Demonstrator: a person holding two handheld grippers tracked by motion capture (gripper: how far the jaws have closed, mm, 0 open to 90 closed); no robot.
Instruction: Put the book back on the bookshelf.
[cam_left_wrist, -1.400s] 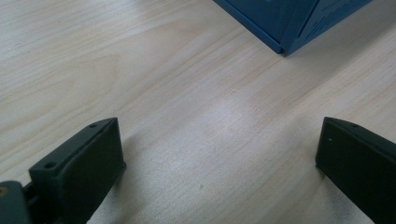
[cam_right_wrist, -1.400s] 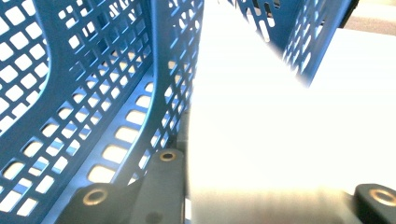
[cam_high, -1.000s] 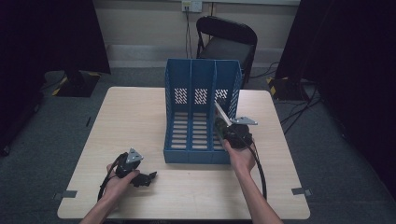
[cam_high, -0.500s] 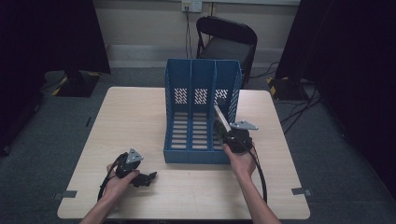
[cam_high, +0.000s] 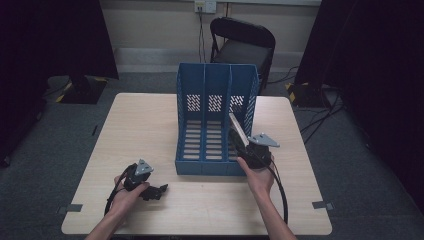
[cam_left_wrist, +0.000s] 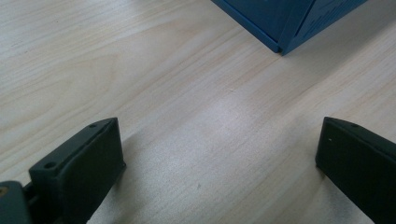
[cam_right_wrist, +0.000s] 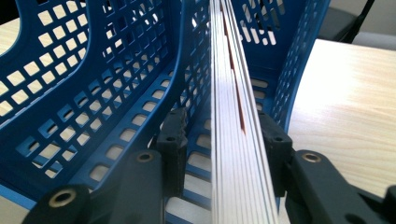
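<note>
A blue three-slot file rack (cam_high: 216, 79) stands upright on the middle of the wooden table (cam_high: 145, 125). A thin white booklet (cam_high: 236, 129) leans in its right slot, edge-on in the right gripper view (cam_right_wrist: 231, 84). My right gripper (cam_high: 241, 142) reaches into that slot from the front. Its jaws straddle the booklet: the right jaw touches the pages and the left jaw stands a little off them, so the gripper (cam_right_wrist: 222, 135) is open. My left gripper (cam_high: 159, 190) rests on the table at the front left, wide open and holding nothing (cam_left_wrist: 219, 154). A corner of the rack (cam_left_wrist: 285, 23) lies ahead of it.
The rack's left and middle slots (cam_high: 202, 135) hold nothing. A black chair (cam_high: 245, 42) stands behind the table. Cables trail from both grippers to the table's front edge. Bare tabletop lies to the left and right of the rack.
My right gripper has drawn back slightly toward the table's front edge while the booklet stays in the right slot. The left gripper has not moved.
</note>
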